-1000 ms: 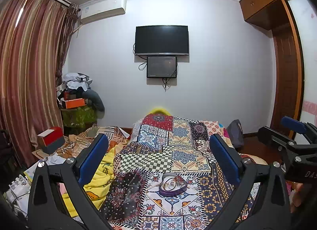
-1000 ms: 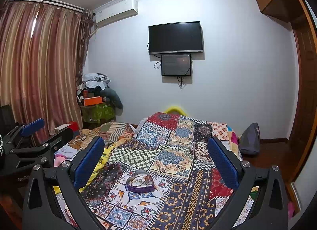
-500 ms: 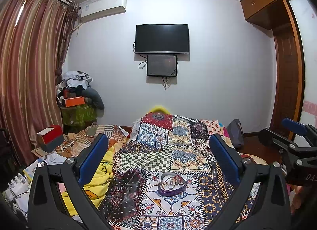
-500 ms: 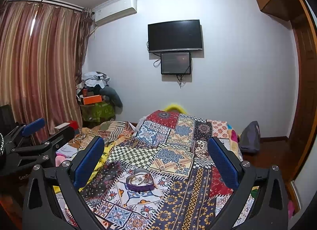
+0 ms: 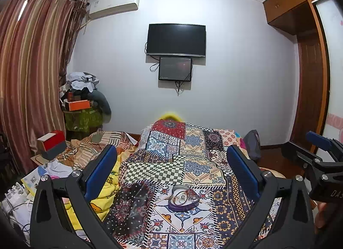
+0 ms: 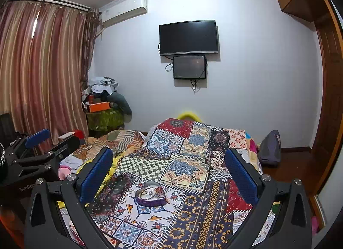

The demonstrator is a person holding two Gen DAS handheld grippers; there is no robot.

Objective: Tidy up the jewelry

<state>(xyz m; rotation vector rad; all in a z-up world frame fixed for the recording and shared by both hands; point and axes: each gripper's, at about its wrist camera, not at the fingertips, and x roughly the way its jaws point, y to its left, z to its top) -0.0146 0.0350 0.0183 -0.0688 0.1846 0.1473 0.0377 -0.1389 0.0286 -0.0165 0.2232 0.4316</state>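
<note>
Left wrist: left gripper (image 5: 171,167) jaws spread, empty; heart-shaped jewelry box (image 5: 182,198) sits open mid-bed on patchwork quilt (image 5: 193,163), pieces inside.
Right wrist: right gripper (image 6: 168,167) spread, empty; box nearer quilt's left edge. Sorting seemingly not started.

Bed (image 5: 193,146) under my fingers w/ patchwork quilt (image 6: 184,163) over it; purple heart-shaped jewelry box (image 6: 151,194) sits open on quilt, yellow blanket (image 5: 103,197) bunched at left edge
</note>
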